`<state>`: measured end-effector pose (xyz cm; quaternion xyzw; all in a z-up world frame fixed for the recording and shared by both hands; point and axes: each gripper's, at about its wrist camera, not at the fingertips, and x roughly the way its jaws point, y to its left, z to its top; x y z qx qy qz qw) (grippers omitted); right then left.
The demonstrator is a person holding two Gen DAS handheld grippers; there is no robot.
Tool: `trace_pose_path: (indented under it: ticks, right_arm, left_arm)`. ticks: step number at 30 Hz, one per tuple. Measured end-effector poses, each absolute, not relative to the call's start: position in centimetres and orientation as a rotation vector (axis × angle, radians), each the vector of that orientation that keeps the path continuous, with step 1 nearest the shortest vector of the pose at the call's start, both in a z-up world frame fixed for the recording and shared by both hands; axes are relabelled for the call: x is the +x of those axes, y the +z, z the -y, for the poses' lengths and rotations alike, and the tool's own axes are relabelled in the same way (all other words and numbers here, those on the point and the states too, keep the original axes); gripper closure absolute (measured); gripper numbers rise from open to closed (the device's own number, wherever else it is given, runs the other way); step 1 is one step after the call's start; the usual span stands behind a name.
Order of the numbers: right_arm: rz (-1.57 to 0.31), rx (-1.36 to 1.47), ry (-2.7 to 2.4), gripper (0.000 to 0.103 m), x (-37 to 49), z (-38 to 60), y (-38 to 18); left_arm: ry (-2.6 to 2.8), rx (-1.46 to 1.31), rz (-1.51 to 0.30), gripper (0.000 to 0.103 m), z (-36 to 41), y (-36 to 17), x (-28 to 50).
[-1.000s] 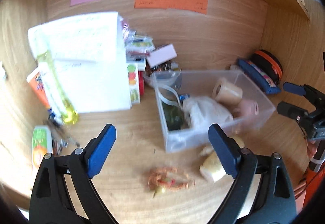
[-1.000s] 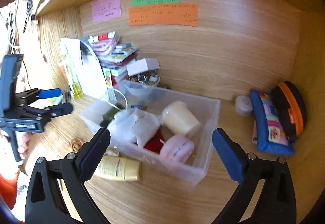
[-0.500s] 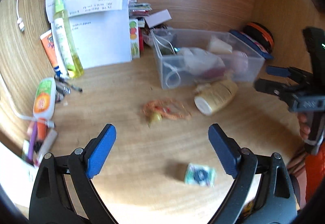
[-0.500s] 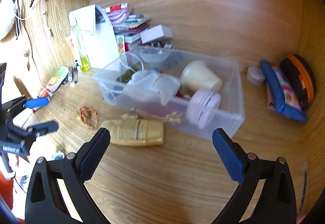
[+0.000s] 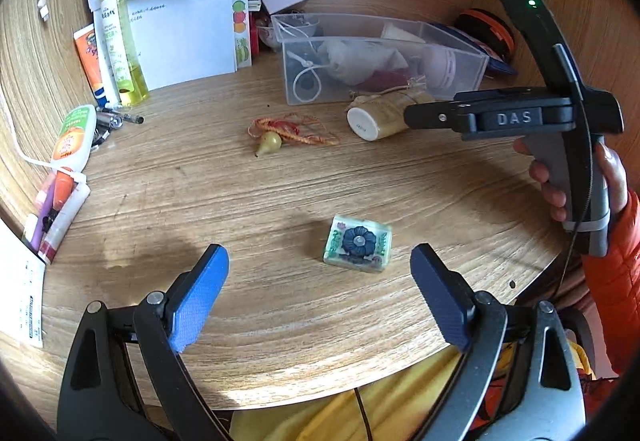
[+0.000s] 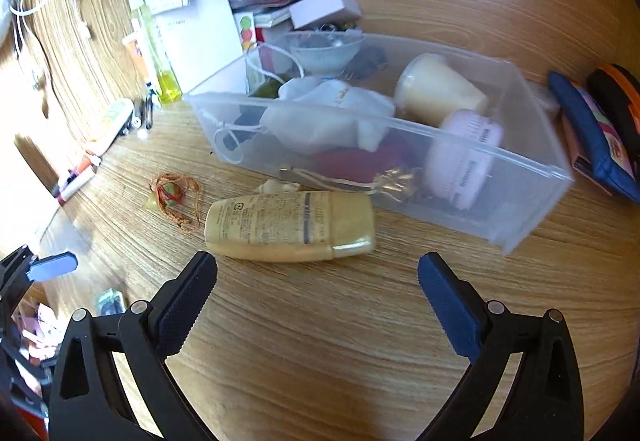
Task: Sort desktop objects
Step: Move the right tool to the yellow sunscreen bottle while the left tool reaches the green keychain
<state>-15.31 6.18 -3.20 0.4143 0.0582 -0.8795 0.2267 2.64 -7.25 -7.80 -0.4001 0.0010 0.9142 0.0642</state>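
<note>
Both grippers have pulled back from the bin, fingers spread, empty.

Both wrist views look down the desk, sharing the clear bin and cream bottle.

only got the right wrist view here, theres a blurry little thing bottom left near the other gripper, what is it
Observer: A small clear block with a dark flower design, lying flat on the desk.
Operator: is the left gripper on it
Observer: No. The left gripper is open, and the block lies just beyond its fingertips, between them.
Operator: whos holding my gripper
Observer: A hand in an orange sleeve holds the right gripper's handle.
</note>
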Motion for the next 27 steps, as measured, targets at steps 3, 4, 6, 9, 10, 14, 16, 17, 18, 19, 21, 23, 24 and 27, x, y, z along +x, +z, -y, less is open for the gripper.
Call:
trace_pose_path:
  ticks: [3, 4, 6, 9, 10, 14, 16, 17, 18, 19, 21, 23, 24, 27]
  right_arm:
    - [-0.183, 1.174, -2.416, 0.003, -16.1, -5.0, -3.7]
    - [-0.194, 1.181, -2.412, 0.003, -16.3, -4.5, -3.9]
    - [-0.213, 1.184, -2.411, 0.003, -16.5, -3.9, -4.0]
    - [-0.251, 1.185, -2.445, 0.003, -16.4, -3.0, -4.0]
    - [-0.254, 1.177, -2.469, 0.003, -16.1, -2.8, -4.0]
    - [-0.278, 1.123, -2.547, 0.003, -15.2, -1.9, -3.3]
    - [-0.310, 1.118, -2.547, 0.003, -15.4, -0.9, -3.1]
    - [-0.332, 1.121, -2.546, 0.003, -15.6, -0.4, -3.1]
    - [-0.364, 1.125, -2.549, 0.003, -15.7, 0.2, -3.2]
    - [-0.416, 1.127, -2.560, 0.003, -15.9, 0.8, -3.4]
    - [-0.488, 1.128, -2.593, 0.003, -16.2, 1.3, -3.7]
    - [-0.523, 1.132, -2.620, 0.003, -16.4, 1.2, -3.9]
    - [-0.520, 1.139, -2.622, 0.003, -16.5, 0.9, -3.9]
    - [-0.477, 1.168, -2.600, 0.003, -16.6, -0.6, -3.9]
  left_arm:
    - [2.766, -1.215, 0.010, 0.010, 7.5, -8.1, 2.5]
    - [2.771, -1.213, 0.009, 0.010, 7.5, -8.1, 2.5]
    - [2.777, -1.206, -0.002, 0.013, 7.5, -8.2, 2.5]
    - [2.769, -1.209, -0.005, 0.020, 7.6, -8.3, 2.5]
    - [2.763, -1.213, 0.001, 0.021, 7.7, -8.4, 2.4]
    - [2.774, -1.201, -0.004, 0.022, 7.7, -8.6, 2.4]
    - [2.780, -1.193, -0.001, 0.025, 7.8, -8.6, 2.4]
    - [2.787, -1.191, -0.005, 0.029, 7.9, -8.6, 2.4]
    - [2.797, -1.189, -0.006, 0.035, 8.0, -8.5, 2.4]
    - [2.802, -1.187, -0.003, 0.037, 8.2, -8.5, 2.4]
    - [2.802, -1.183, 0.020, 0.043, 8.6, -8.4, 2.4]
    - [2.797, -1.182, 0.032, 0.046, 8.9, -8.3, 2.4]
    - [2.795, -1.183, 0.033, 0.047, 9.1, -8.2, 2.3]
    - [2.793, -1.181, 0.034, 0.051, 9.2, -8.2, 2.2]
